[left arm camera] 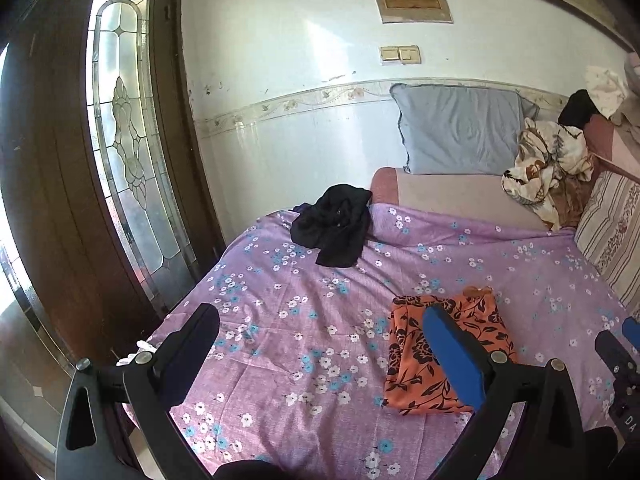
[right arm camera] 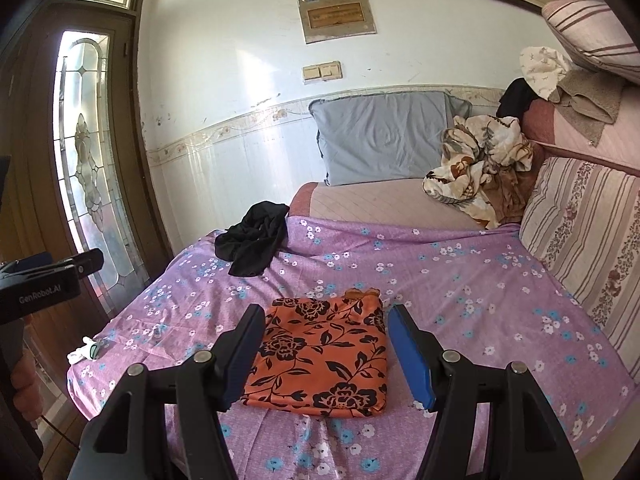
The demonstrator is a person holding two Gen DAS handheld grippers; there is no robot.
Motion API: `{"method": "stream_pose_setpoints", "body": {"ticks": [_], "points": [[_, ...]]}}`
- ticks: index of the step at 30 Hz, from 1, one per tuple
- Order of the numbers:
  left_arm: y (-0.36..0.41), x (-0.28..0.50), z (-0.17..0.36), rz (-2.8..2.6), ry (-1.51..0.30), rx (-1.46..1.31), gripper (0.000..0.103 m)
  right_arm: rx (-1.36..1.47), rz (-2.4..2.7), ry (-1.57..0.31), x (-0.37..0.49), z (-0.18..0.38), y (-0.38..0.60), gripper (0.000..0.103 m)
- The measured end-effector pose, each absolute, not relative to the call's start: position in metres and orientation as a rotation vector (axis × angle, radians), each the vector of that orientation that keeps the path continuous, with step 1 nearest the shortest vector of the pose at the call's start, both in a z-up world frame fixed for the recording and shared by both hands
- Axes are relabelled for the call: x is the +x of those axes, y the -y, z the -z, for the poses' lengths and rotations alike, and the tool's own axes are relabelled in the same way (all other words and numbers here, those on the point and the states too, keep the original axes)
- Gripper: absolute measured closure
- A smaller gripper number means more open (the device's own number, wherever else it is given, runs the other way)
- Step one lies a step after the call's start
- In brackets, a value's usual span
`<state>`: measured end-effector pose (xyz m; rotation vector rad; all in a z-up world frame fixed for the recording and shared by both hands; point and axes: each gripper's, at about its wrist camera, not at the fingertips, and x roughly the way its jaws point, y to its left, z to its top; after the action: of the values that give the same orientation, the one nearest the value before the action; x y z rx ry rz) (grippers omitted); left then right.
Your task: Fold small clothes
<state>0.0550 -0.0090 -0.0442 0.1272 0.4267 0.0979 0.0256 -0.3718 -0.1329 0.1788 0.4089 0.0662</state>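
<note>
Two grippers hover over the near edge of the bed, both released and grasping nothing. The right gripper [right arm camera: 326, 350] has its jaws spread wide, above and to either side of the orange cloth [right arm camera: 320, 354] without touching it. The left gripper [left arm camera: 320, 344] is likewise wide apart over bare sheet [left arm camera: 304, 320], with the cloth showing behind its right finger. A hand [right arm camera: 26, 380] shows at the left border of the right wrist view, below the other gripper's body.

The orange cloth, printed with black flowers, lies folded into a flat rectangle near the bed's front edge, about midway across. A small white scrap [right arm camera: 82, 350] sits at the front left corner of the sheet.

Farther back, a crumpled black garment [right arm camera: 252, 242] lies at the sheet's far left edge. Beyond it a grey pillow [right arm camera: 380, 136] leans on the wall, and a bundled floral blanket [right arm camera: 476, 164] sits by the far right corner, beside a striped cushion [right arm camera: 580, 220].
</note>
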Motion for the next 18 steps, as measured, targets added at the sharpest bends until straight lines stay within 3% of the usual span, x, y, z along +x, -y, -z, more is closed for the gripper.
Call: {"method": "stream_pose_setpoints", "body": {"ticks": [18], "points": [[0.000,0.043,0.034,-0.084,-0.402,0.102,0.002,0.157,-0.064,-0.400,0.020,0.127,0.366,0.035]]}}
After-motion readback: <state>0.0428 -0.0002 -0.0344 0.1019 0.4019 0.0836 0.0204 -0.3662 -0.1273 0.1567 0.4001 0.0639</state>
